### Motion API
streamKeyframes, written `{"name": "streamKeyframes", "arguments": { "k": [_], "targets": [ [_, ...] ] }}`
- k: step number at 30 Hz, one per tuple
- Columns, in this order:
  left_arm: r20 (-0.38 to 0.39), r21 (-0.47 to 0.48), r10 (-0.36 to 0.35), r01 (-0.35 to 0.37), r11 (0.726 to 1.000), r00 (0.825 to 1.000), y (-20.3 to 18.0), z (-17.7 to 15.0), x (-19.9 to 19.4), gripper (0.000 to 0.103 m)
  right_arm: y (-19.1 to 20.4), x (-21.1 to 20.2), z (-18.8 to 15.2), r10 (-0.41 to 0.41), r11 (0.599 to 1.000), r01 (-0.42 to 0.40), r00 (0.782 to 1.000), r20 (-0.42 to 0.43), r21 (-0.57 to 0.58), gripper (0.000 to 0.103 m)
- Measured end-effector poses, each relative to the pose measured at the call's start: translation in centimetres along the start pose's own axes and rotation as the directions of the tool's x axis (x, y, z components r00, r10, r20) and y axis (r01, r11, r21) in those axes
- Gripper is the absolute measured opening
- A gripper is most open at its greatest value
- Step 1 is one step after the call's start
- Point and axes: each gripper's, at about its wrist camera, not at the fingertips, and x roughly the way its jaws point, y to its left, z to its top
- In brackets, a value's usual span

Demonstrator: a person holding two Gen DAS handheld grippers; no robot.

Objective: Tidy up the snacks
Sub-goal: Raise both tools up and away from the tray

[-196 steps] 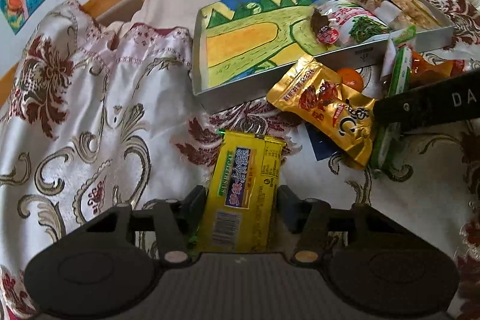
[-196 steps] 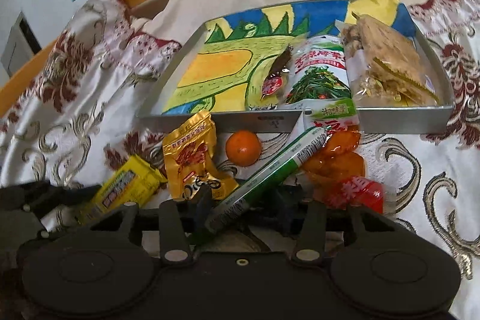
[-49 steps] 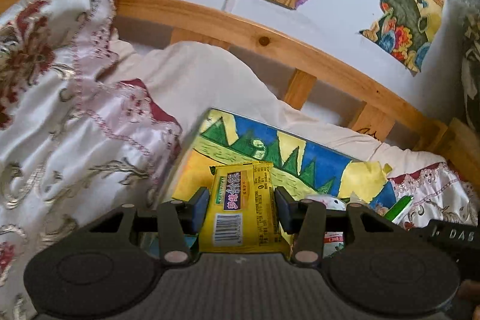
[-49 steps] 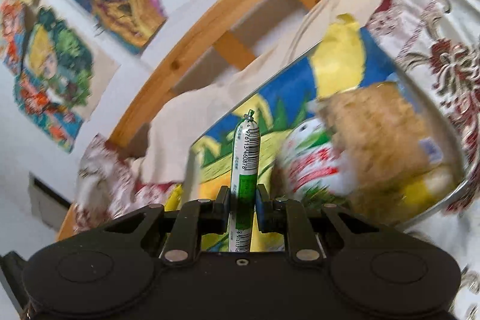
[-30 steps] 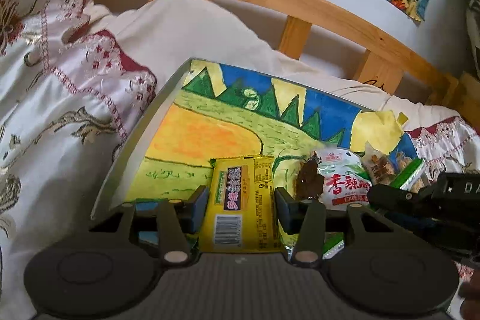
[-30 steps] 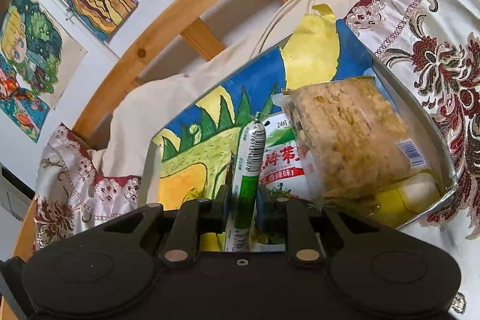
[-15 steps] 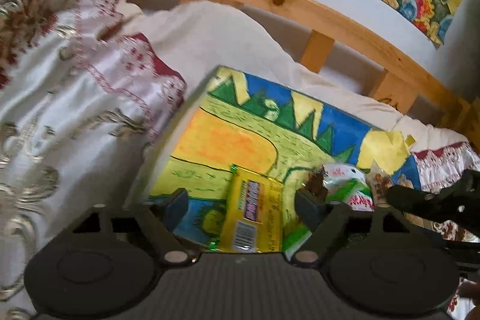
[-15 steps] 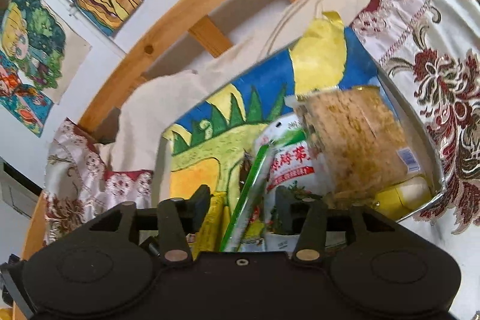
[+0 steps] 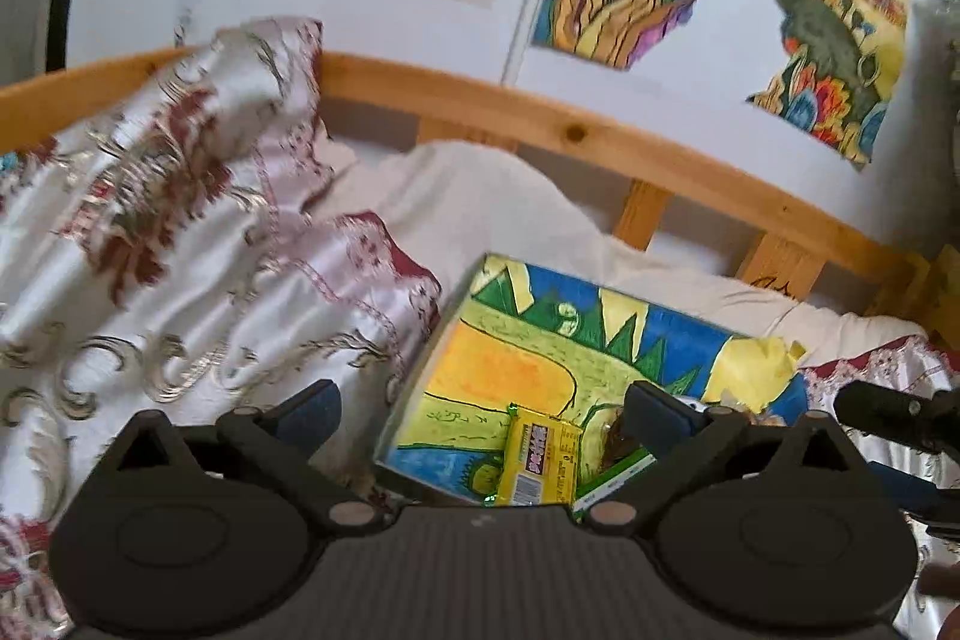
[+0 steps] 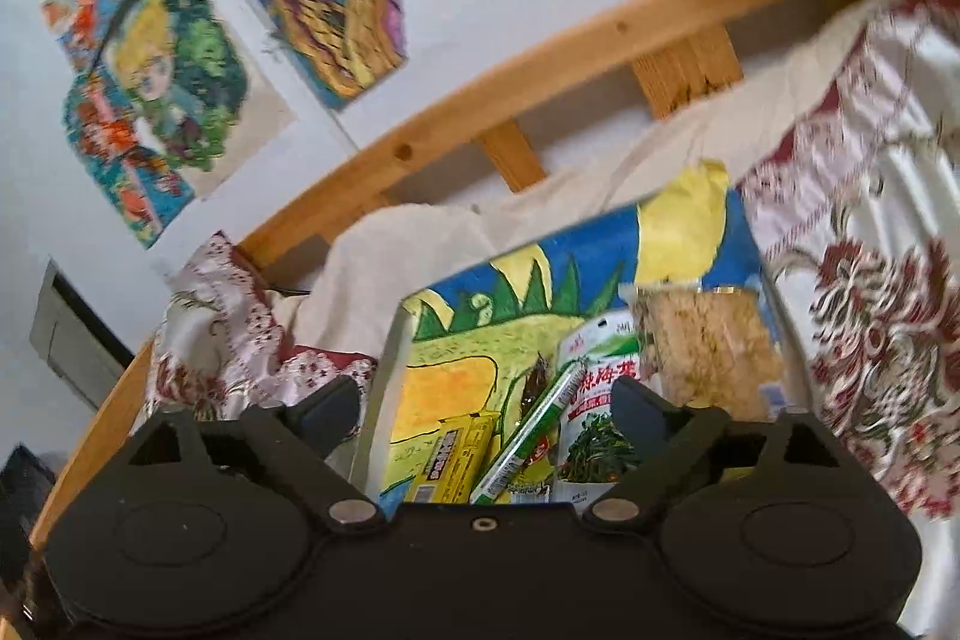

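Left gripper (image 9: 480,421): jaws spread wide after just opening, nothing between the pads, with the yellow snack pack (image 9: 540,460) lying flat in the tray (image 9: 414,388) below the gap, at about 5 o'clock from the orange patch of the tray's painted floor. Right gripper (image 10: 480,415): jaws also wide after just opening and empty, with the green sausage stick (image 10: 528,442) lying loose and slanted in the tray (image 10: 384,370), yellow snack pack (image 10: 453,454) just beside it at 8 o'clock and the seaweed packet (image 10: 600,418) at 3 o'clock. The cracker pack (image 10: 702,346) sits at 1 o'clock from the seaweed packet, near the tray's right wall; the tray rests on the patterned bedspread (image 9: 180,280).
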Motion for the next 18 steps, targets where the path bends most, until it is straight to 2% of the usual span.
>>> {"name": "streamKeyframes", "arguments": {
  "k": [4, 8, 12, 18],
  "targets": [
    [0.031, -0.012, 0.009, -0.009, 1.000, 0.999, 0.2, -0.2, -3.0, 0.102, 0.5, -2.9, -0.5, 0.035, 0.996, -0.032, 0.999, 0.038, -0.083, 0.099],
    [0.062, 0.025, 0.024, -0.026, 0.999, 0.998, 0.1, -0.8, -6.1, 0.102, 0.8, -5.4, -1.4, 0.064, 0.989, -0.055, 0.996, 0.059, -0.140, 0.102],
    [0.093, 0.054, 0.037, -0.042, 0.998, 0.995, -0.2, -1.7, -9.1, 0.102, 0.8, -7.7, -2.5, 0.066, 0.982, -0.051, 0.995, 0.076, -0.183, 0.102],
    [0.099, 0.075, 0.039, -0.046, 0.996, 0.994, -0.3, -4.1, -12.4, 0.102, 0.7, -10.4, -4.3, 0.042, 0.973, -0.023, 0.996, 0.078, -0.231, 0.102]
  ]
}}
